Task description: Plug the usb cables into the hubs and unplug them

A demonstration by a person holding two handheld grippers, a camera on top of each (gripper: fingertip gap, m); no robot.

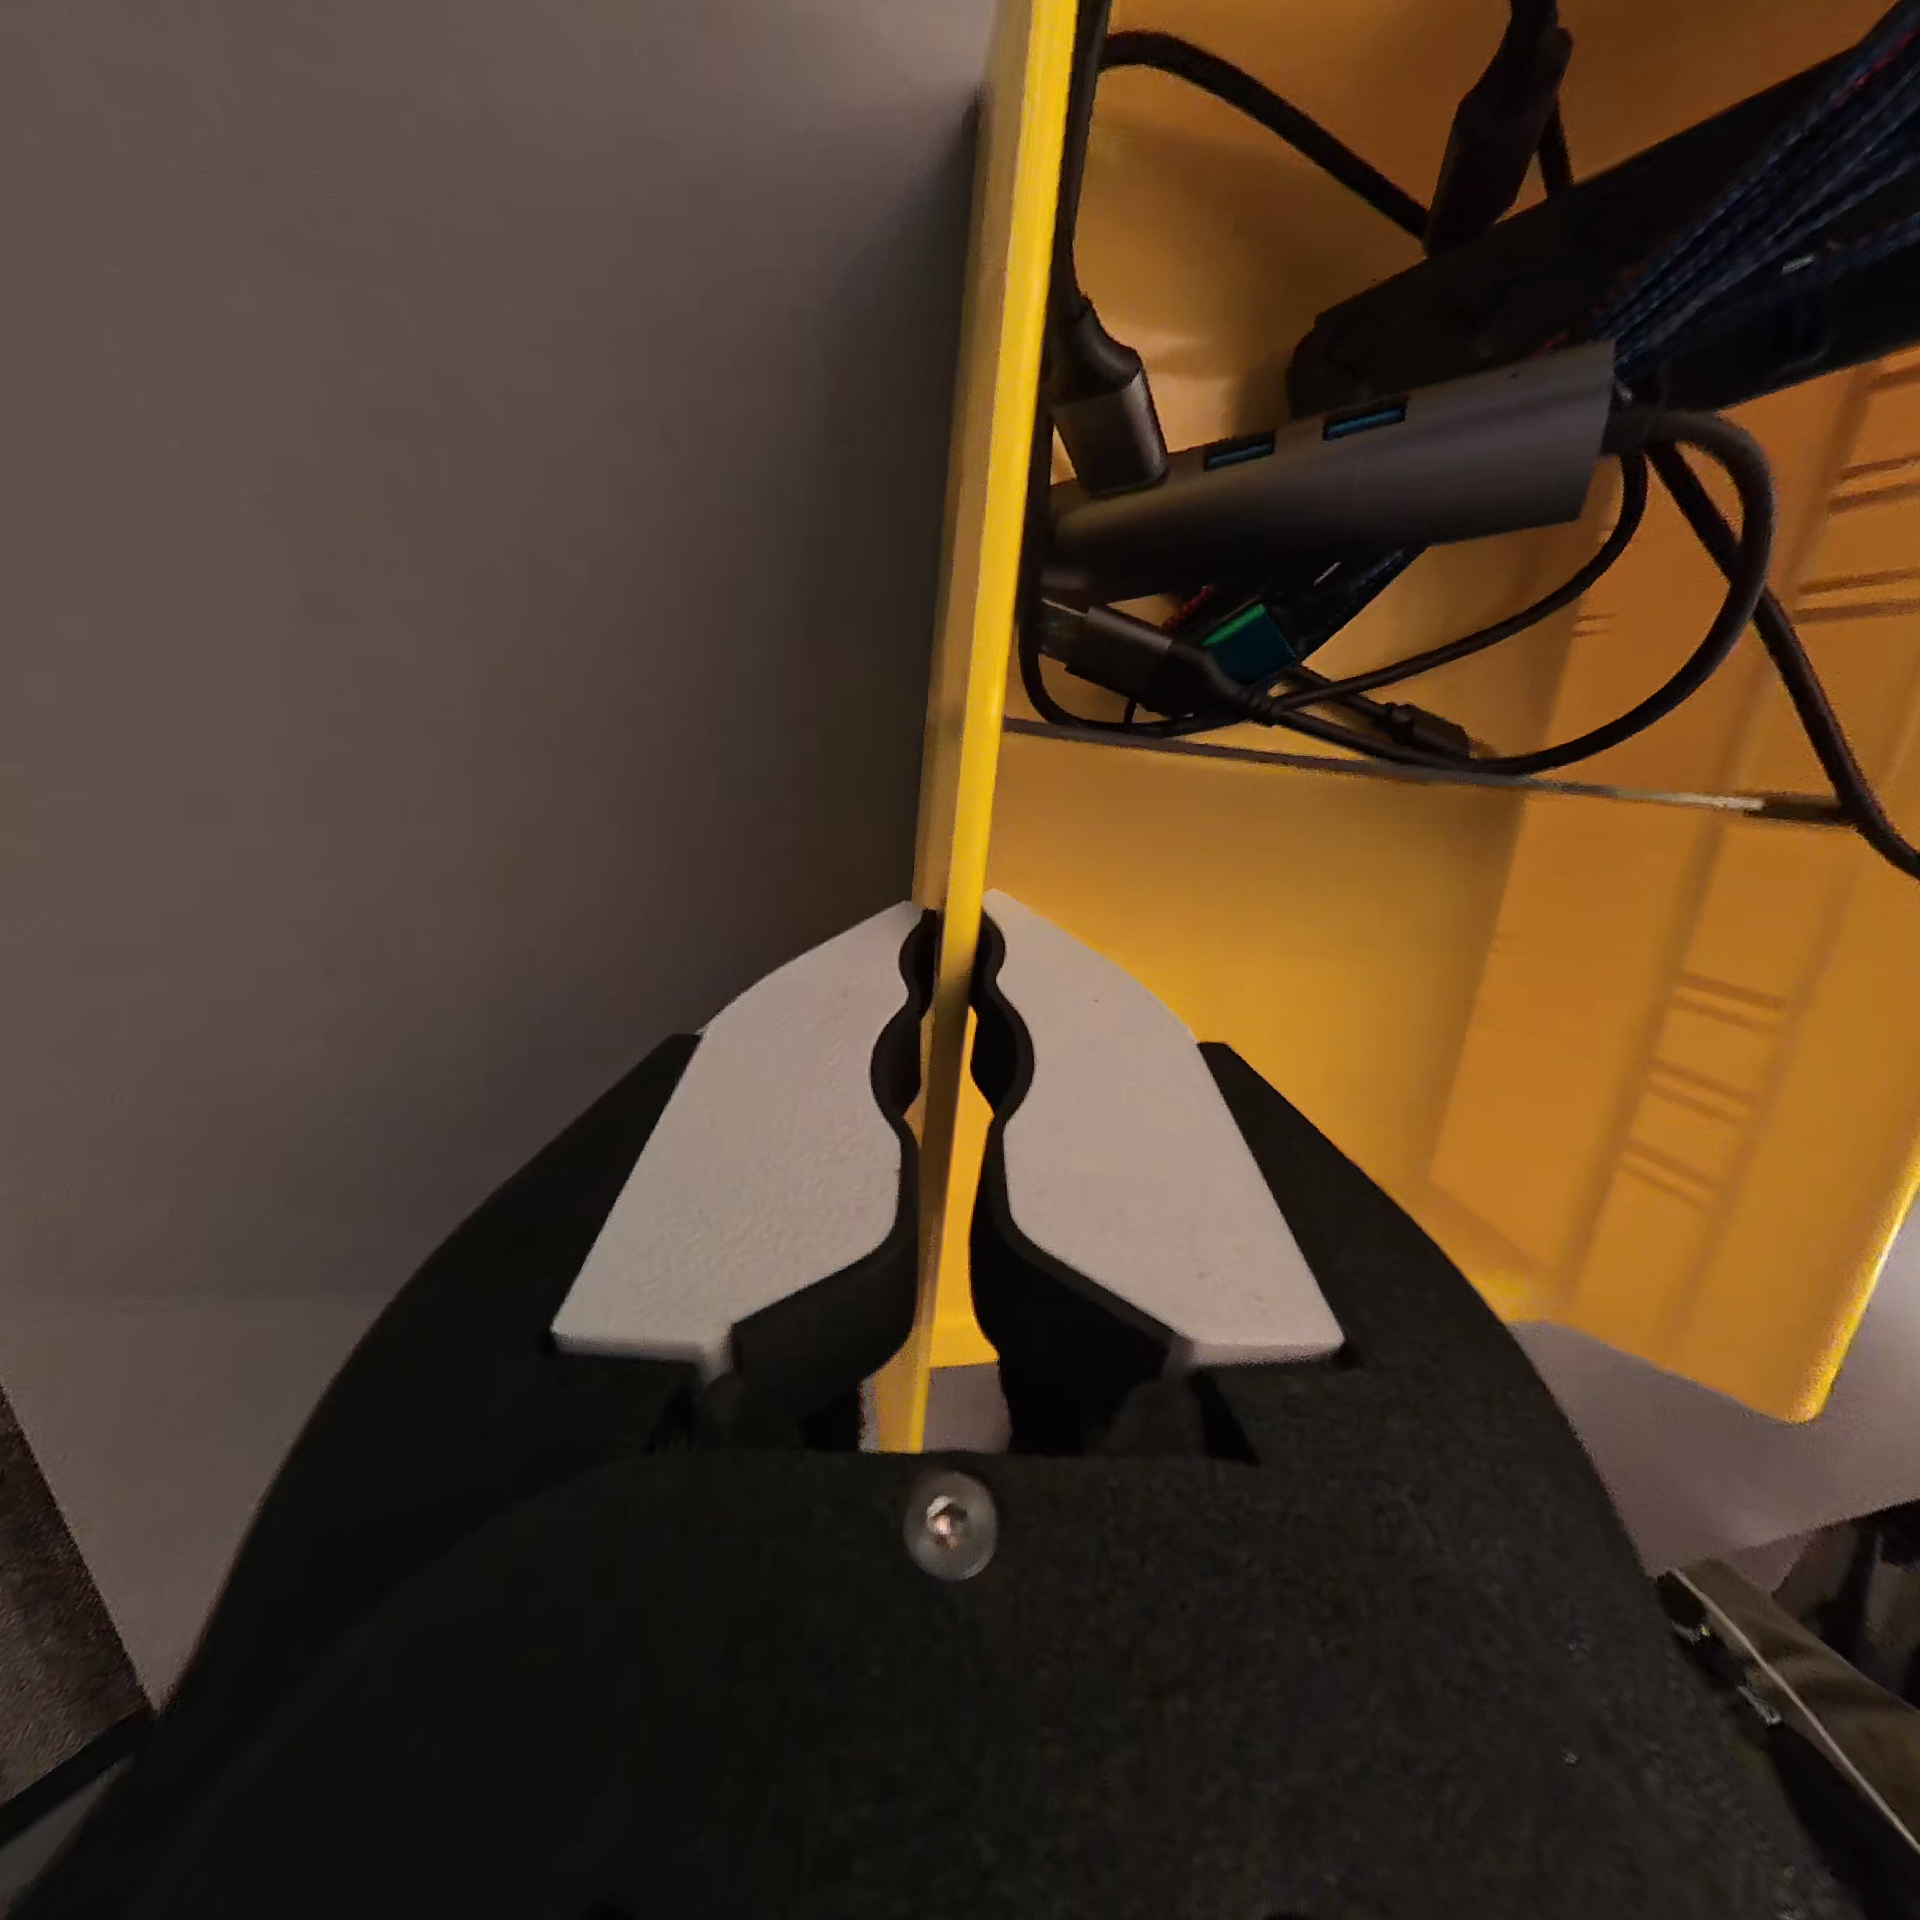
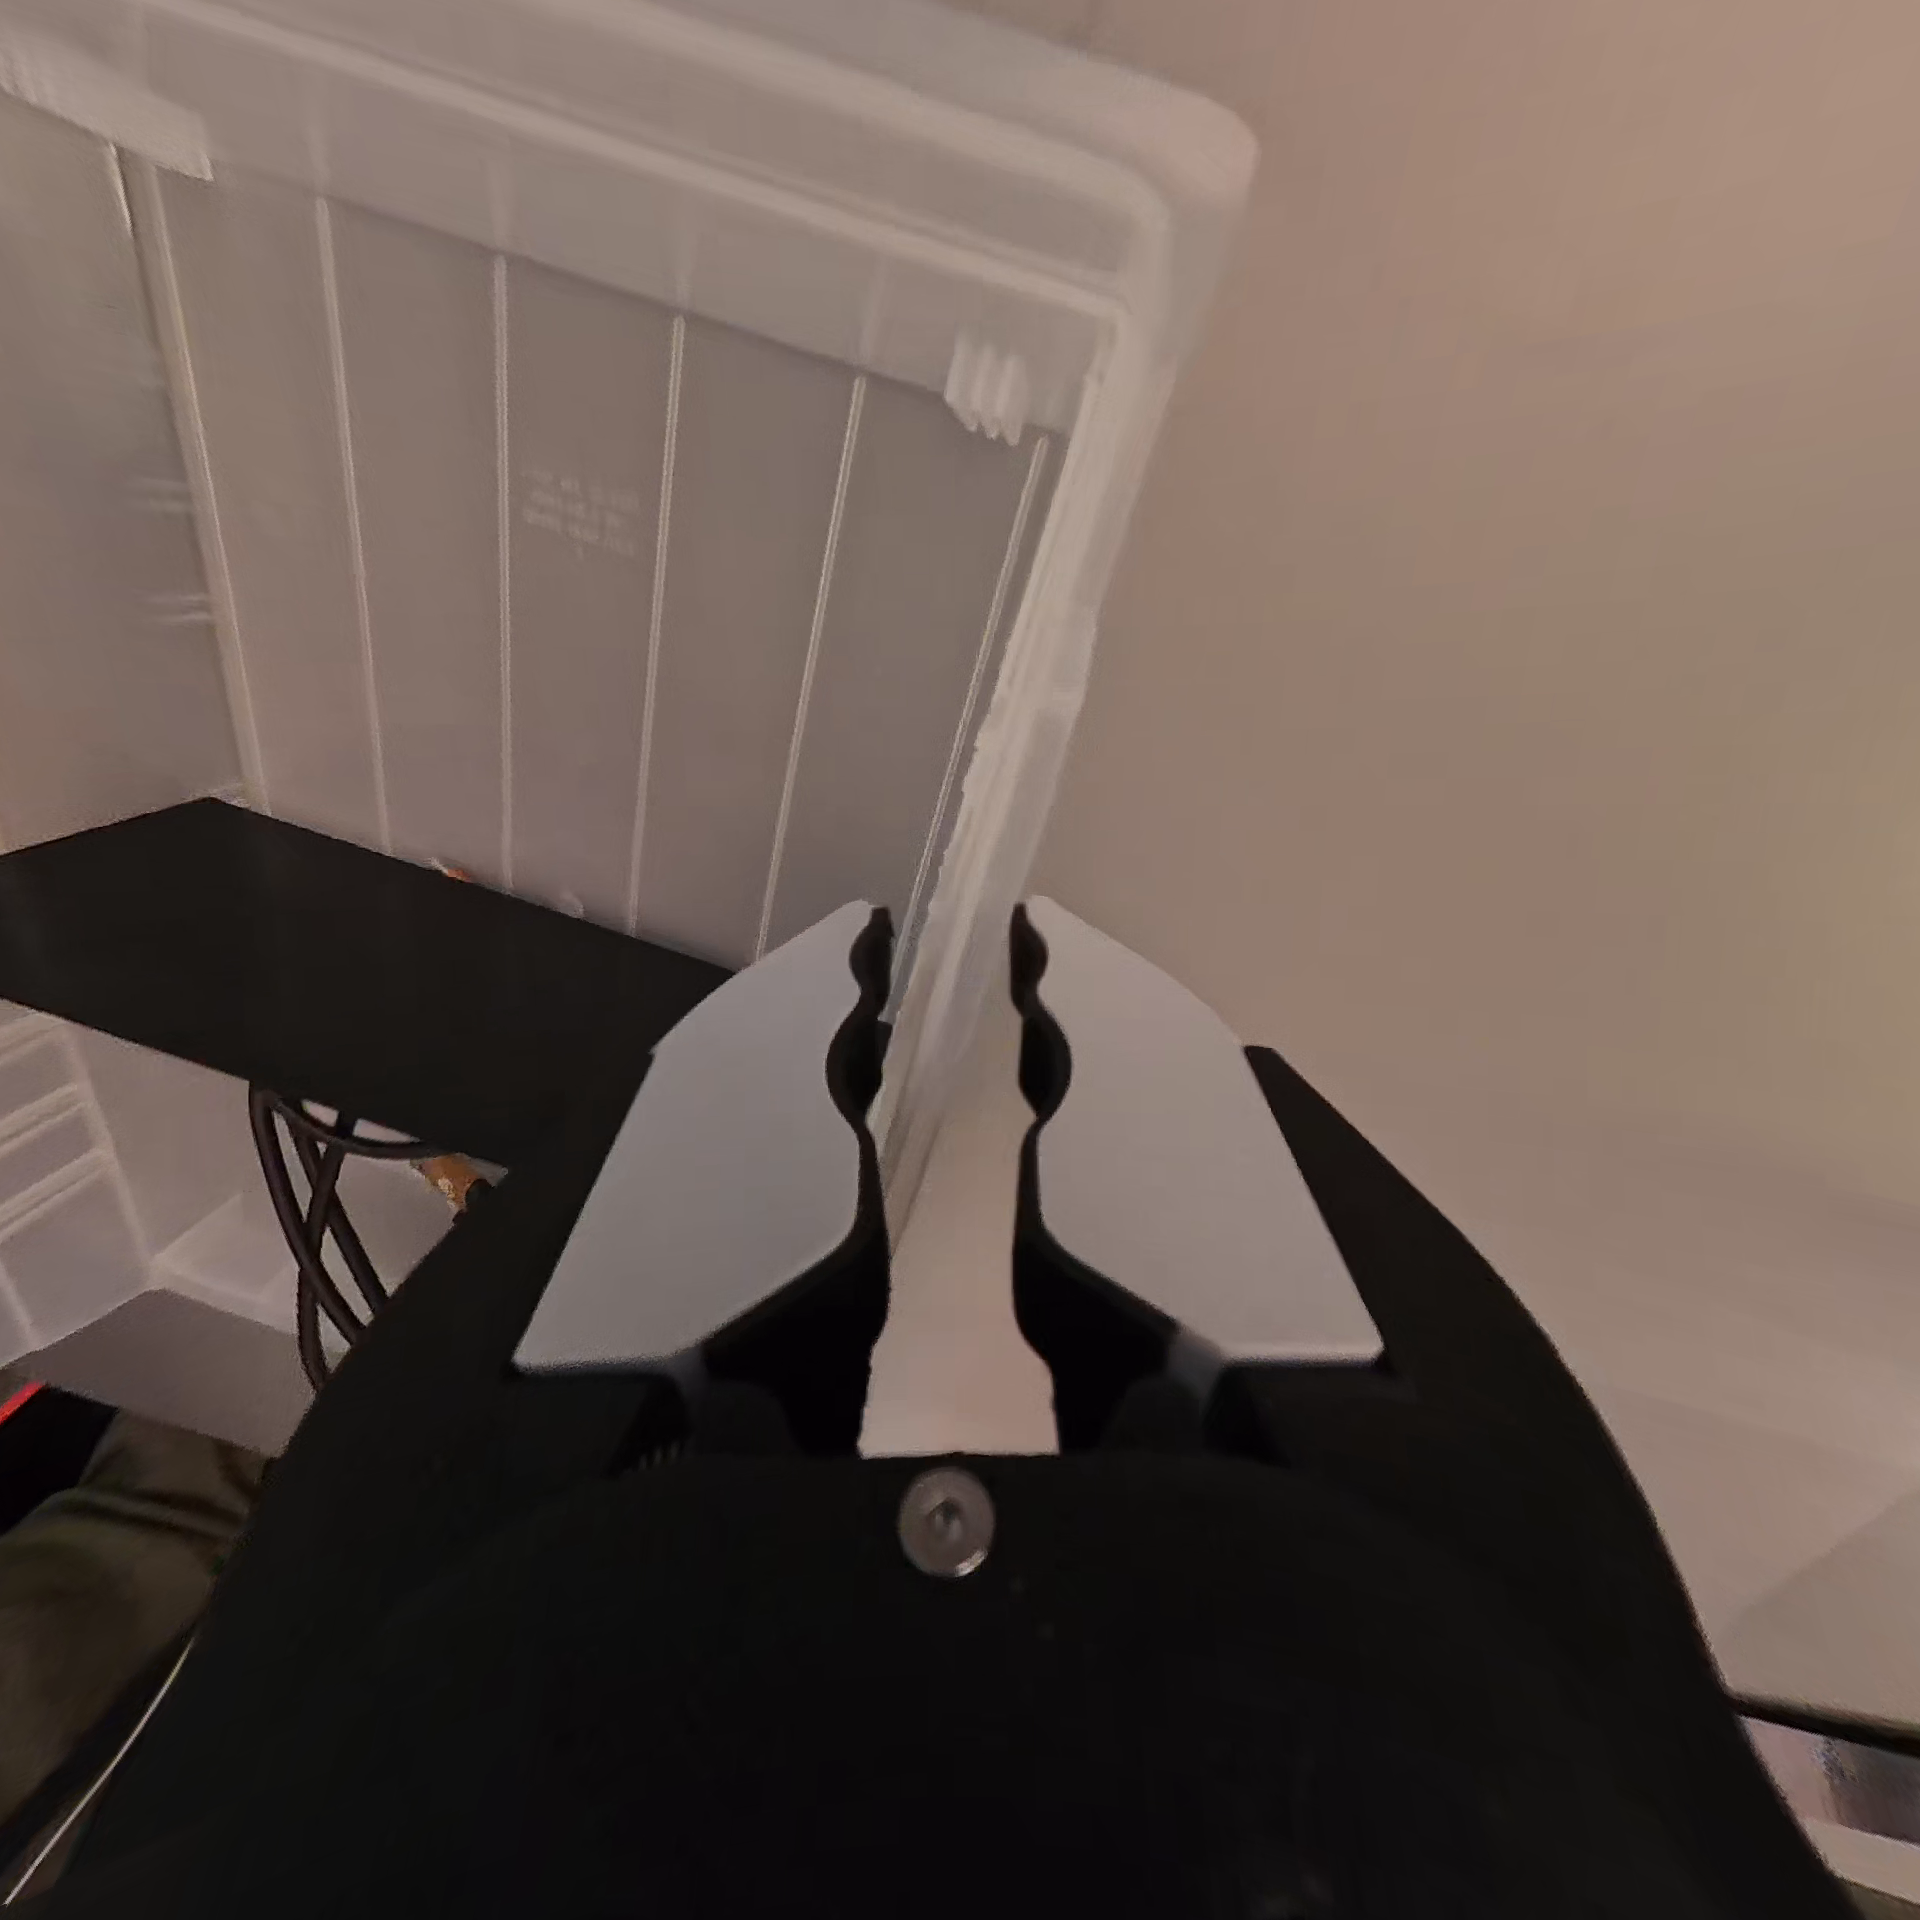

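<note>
In the left wrist view my left gripper [image 1: 956, 920] is shut on the thin side wall of a yellow bin [image 1: 1023, 416]. Inside the bin a grey USB hub [image 1: 1351, 478] lies with two empty blue ports [image 1: 1361, 421] showing. A grey-shelled USB plug [image 1: 1107, 405] sits in its left end. Black cables [image 1: 1714, 582] loop around it. In the right wrist view my right gripper [image 2: 948, 925] is closed on the edge wall of a clear plastic bin [image 2: 1039, 675]. Black cables [image 2: 312, 1195] show through that bin at lower left.
A black bar-shaped device [image 1: 1558, 281] and a blue braided cable bundle [image 1: 1766, 208] lie above the hub. More plugs, one with a green part [image 1: 1247, 634], lie below it. A black flat slab [image 2: 260, 935] crosses the clear bin. Pale walls stand behind both bins. About 70 cm separates my left fingertips from my right.
</note>
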